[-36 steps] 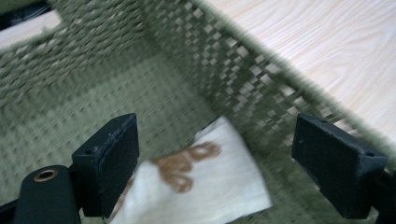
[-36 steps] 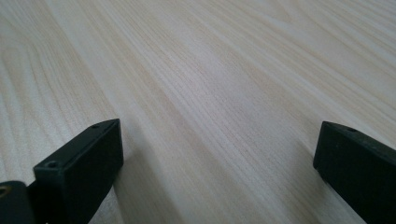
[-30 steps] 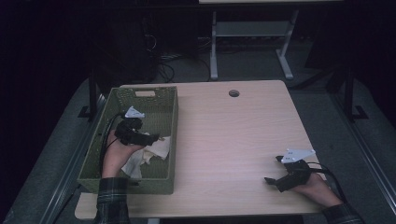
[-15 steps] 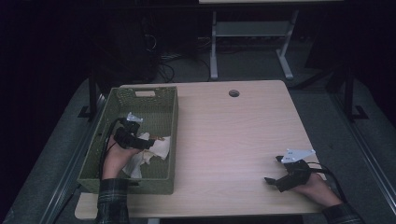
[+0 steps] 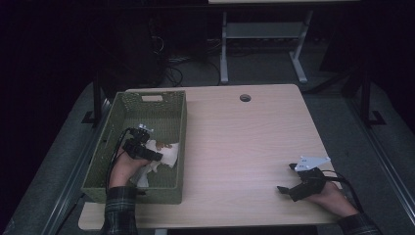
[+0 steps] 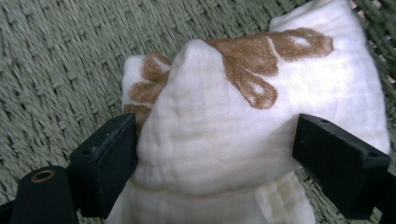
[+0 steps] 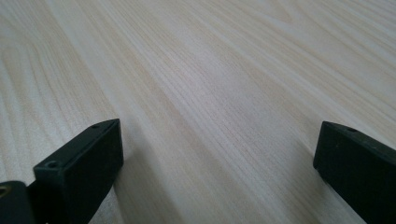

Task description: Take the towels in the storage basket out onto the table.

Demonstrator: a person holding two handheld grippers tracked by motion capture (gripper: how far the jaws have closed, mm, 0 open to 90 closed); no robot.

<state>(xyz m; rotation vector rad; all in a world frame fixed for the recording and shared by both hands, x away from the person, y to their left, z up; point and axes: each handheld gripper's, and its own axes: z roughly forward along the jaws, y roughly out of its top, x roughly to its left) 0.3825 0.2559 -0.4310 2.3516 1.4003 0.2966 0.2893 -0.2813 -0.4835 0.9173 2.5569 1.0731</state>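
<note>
A white cloth [image 6: 224,140] with a brown print lies crumpled on the floor of a green woven basket [image 5: 149,98] at the table's left. My left gripper [image 6: 215,149] is down inside the basket with its jaws open on either side of a raised fold of the cloth; the left jaw touches the fabric. In the high view the left gripper [image 5: 155,155] sits over the cloth [image 5: 166,155]. My right gripper [image 5: 288,177] rests low at the table's front right, open, with bare wood between its jaws [image 7: 215,154].
The light wooden table [image 5: 235,142] has a round cable hole [image 5: 245,98] near its far edge. The basket's walls close in around my left hand. A metal stand [image 5: 264,34] is on the dark floor behind the table.
My left gripper has come down and slightly nearer inside the basket, onto the cloth. The right gripper has stayed still.
</note>
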